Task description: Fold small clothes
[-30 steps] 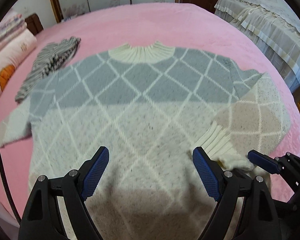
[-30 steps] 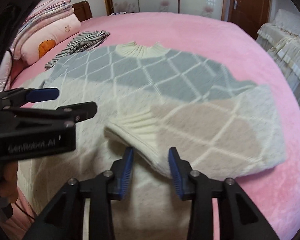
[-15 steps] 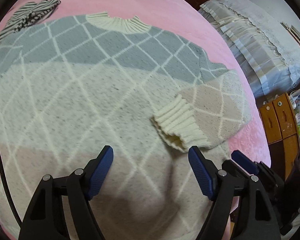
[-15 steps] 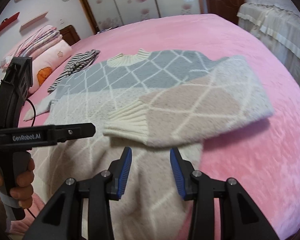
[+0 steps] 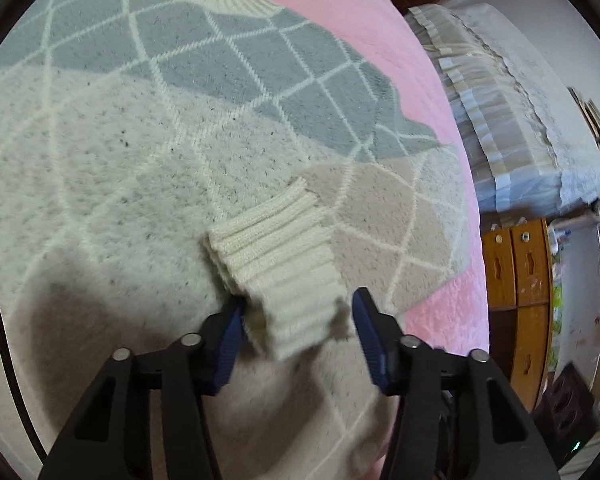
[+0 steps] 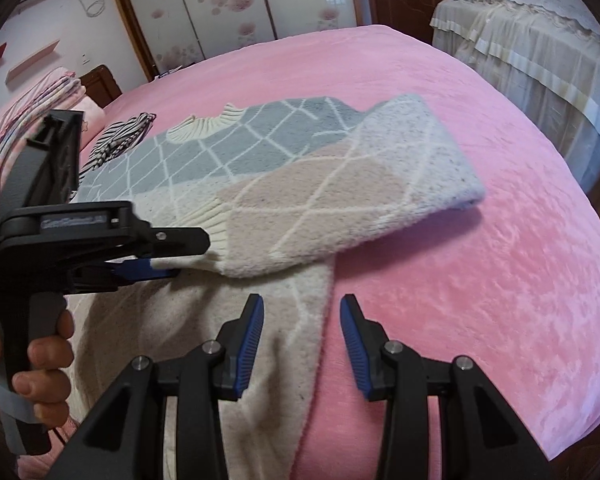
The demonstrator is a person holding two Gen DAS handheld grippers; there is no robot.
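Observation:
A knit sweater point(image 5: 140, 160) in grey, cream and beige diamonds lies flat on the pink bed point(image 6: 460, 280). Its right sleeve point(image 6: 340, 192) is folded across the body, and the ribbed cream cuff point(image 5: 276, 256) sits between the jaws of my left gripper point(image 5: 298, 308). Those jaws are closing; the left pad touches the cuff, while the right pad stands a sliver off it. From the right wrist view, the left gripper point(image 6: 188, 256) reaches in from the left over the cuff point(image 6: 216, 216). My right gripper point(image 6: 302, 308) hovers open over the sweater's point(image 6: 204, 160) side edge, gripping nothing.
A striped garment point(image 6: 116, 140) lies beyond the sweater's collar, near stacked bedding point(image 6: 28, 100) at the headboard. A second bed with a pale frilled cover point(image 6: 532, 40) stands to the right, with a wooden cabinet point(image 5: 516, 268) beside it. A hand point(image 6: 40, 368) grips the left gripper's handle.
My left gripper swung right and down onto the cuff, and its jaws narrowed around it. My right gripper left the sleeve and slid right to the sweater's side edge, jaws unchanged.

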